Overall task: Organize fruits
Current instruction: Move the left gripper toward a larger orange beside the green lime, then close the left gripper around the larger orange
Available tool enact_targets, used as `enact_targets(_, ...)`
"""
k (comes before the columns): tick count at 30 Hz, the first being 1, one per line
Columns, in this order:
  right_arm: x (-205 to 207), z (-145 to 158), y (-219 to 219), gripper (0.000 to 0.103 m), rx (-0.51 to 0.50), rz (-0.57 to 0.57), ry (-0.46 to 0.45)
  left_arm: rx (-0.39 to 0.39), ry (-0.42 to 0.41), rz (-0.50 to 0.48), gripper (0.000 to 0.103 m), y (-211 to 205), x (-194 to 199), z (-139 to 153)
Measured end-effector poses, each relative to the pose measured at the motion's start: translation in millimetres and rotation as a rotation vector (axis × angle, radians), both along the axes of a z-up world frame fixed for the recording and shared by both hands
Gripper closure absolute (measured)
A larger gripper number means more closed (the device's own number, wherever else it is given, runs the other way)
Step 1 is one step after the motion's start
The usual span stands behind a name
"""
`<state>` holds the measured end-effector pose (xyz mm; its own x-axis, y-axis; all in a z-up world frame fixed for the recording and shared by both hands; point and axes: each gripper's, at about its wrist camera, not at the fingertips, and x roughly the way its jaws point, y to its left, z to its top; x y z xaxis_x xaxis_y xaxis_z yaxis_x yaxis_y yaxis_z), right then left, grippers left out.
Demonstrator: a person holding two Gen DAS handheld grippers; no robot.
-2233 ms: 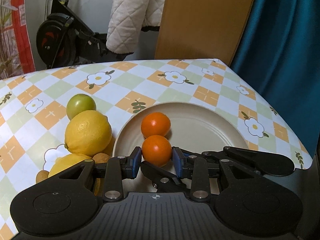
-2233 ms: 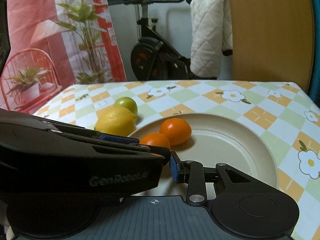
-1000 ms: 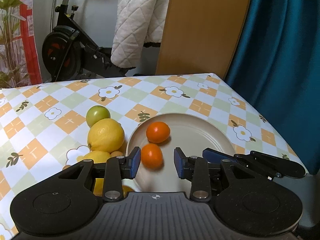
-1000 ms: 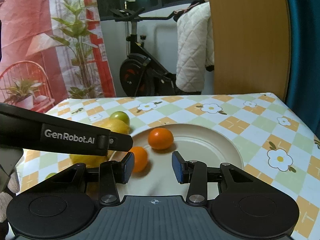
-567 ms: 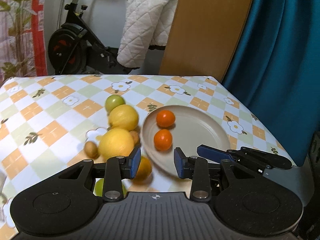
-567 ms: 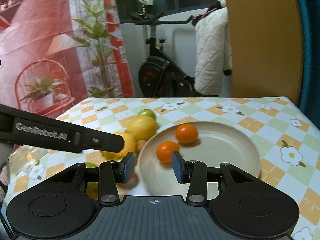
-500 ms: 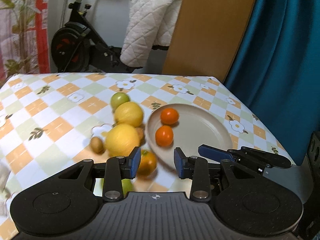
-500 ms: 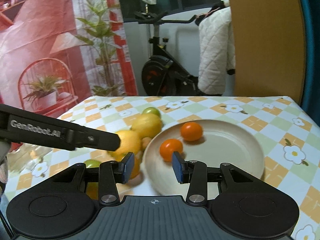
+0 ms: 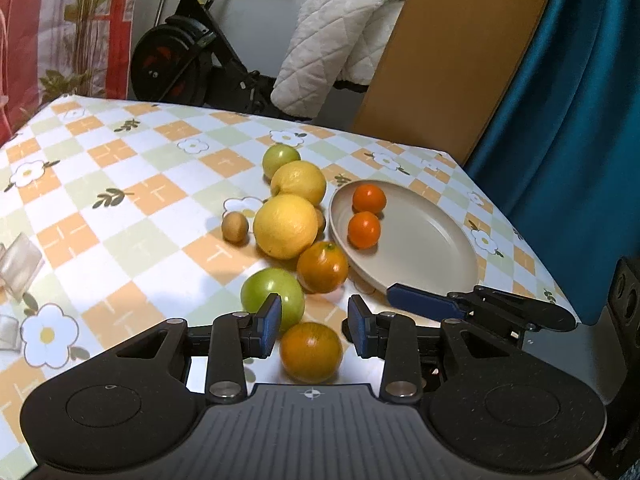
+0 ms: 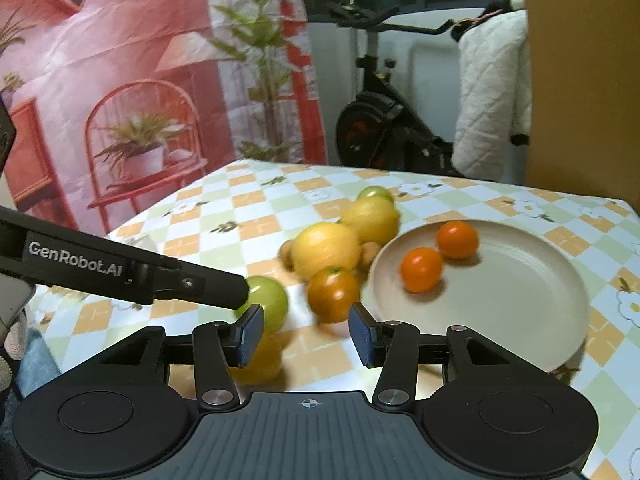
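A beige plate (image 9: 424,248) holds two small oranges (image 9: 363,230) near its left rim; it also shows in the right wrist view (image 10: 520,280). Left of the plate lie two yellow lemons (image 9: 285,226), a green fruit (image 9: 281,156) at the far end, a small brown fruit (image 9: 235,227), a dull orange (image 9: 322,267), a green apple (image 9: 266,293) and another dull orange (image 9: 311,352). My left gripper (image 9: 313,326) is open, just above that nearest orange. My right gripper (image 10: 306,336) is open and empty, facing the dull orange (image 10: 333,293) beside the plate.
The table (image 9: 120,208) has a checked flowered cloth. A clear wrapper (image 9: 18,264) lies at its left edge. Behind stand an exercise bike (image 9: 192,60), a quilted white cloth (image 9: 340,48), a wooden board (image 9: 452,52) and a teal curtain (image 9: 580,100). The right gripper's arm (image 9: 472,304) crosses near the plate's front rim.
Both grippers have pulled back and swung left from the plate. The orange released on the plate stays there. More fruits left of the plate have come into view.
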<state>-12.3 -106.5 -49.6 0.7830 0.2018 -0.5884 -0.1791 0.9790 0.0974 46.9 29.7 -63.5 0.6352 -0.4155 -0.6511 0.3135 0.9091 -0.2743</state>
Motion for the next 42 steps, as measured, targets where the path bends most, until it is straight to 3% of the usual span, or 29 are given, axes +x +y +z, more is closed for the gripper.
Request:
enact_targets(25,3.5,-21.9,33.4,0.059,-0.051,0.11,0.094,-0.105,0.136,-0.017,0.059,9.5,4.7,-41.1)
enact_targets(42,6.1,-29.5,34.8,0.064,-0.073,0.107,0.09,-0.109,0.133,-0.02,0.06,8.8,4.7,-41.9)
